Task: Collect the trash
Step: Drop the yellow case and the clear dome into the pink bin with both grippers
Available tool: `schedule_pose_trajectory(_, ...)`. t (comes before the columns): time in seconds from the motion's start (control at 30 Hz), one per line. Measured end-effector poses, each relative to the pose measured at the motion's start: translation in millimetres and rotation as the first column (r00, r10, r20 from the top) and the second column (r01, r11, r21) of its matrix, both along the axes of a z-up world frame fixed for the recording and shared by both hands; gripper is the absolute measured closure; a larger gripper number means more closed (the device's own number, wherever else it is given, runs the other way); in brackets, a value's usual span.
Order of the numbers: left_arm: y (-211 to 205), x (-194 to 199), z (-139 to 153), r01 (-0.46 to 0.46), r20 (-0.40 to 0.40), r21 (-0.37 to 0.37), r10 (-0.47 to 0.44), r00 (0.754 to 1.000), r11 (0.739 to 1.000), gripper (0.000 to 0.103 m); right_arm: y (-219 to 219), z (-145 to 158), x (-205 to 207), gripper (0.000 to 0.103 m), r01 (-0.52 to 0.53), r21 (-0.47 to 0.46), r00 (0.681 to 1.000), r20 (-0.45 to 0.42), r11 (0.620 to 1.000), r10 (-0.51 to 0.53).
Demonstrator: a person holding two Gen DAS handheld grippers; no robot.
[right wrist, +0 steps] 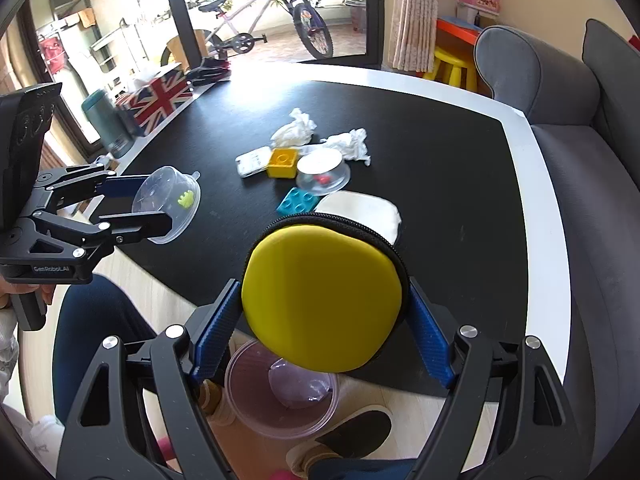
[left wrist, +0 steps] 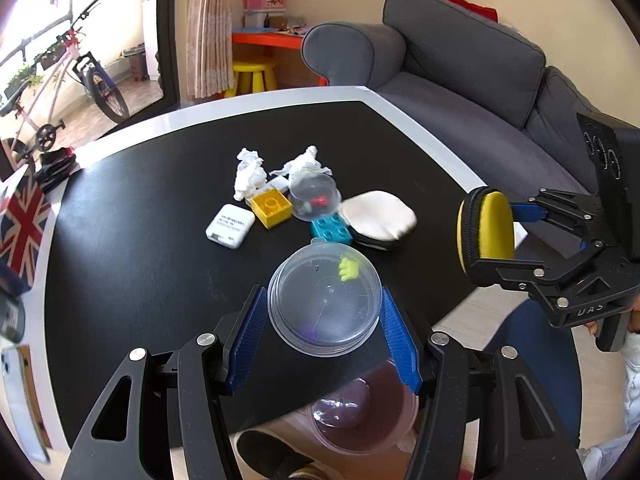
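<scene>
over the black table's near edge (left wrist: 460, 184), the left gripper (left wrist: 324, 320) pinched a clear plastic cup (left wrist: 324, 304) and the right gripper (right wrist: 324, 316) clamped a yellow zip case (right wrist: 322, 300). two crumpled tissues (left wrist: 250, 174) lay mid-table among blocks, with bare tabletop around them.

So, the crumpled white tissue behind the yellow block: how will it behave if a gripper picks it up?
The crumpled tissue looks thin and loosely wadded, so it is probably very light and would squash flat between the pads. It seems floppy, so loose ends may hang down. Its creased, irregular shape suggests it will not roll if pushed.
</scene>
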State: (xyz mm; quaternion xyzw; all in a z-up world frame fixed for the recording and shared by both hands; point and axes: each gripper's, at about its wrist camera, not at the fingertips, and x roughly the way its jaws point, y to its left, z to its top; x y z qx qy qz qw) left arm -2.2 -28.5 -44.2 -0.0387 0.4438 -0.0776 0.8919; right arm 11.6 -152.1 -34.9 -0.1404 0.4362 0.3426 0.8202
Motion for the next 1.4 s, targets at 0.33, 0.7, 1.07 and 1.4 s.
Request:
schedule_pose_trajectory(0.33,-20.1,-50.3,-15.6,-0.011,-0.008,-0.031,0.011,1.000,0.999,0.047,-11.6,-24.0,-54.4,0.024,-0.049,0.012,0.998,-0.047,0.999,0.049)
schedule_pose_trajectory(0.7,-30.6,-84.8,-39.4,-0.015,-0.038,-0.057,0.013,0.999,0.998,0.047,-14.4,-63.9,-92.7,0.014,-0.100,0.013,0.988,-0.113,0.995,0.101)
schedule_pose_trajectory(1.07,-42.3,-91.1,-40.6,0.011,-0.041,-0.047,-0.013,0.999,0.999,0.047,-31.3,-49.6,-90.3,0.008,-0.037,0.017,0.997,-0.069,0.999,0.038)
schedule_pose_trajectory(1.4,-56.4,-86.2,-44.5,0.039,-0.031,-0.041,-0.040,0.999,0.998,0.009,-41.4,-47.3,-86.8,0.007,-0.015,0.018,0.998,-0.067,1.000,0.016)
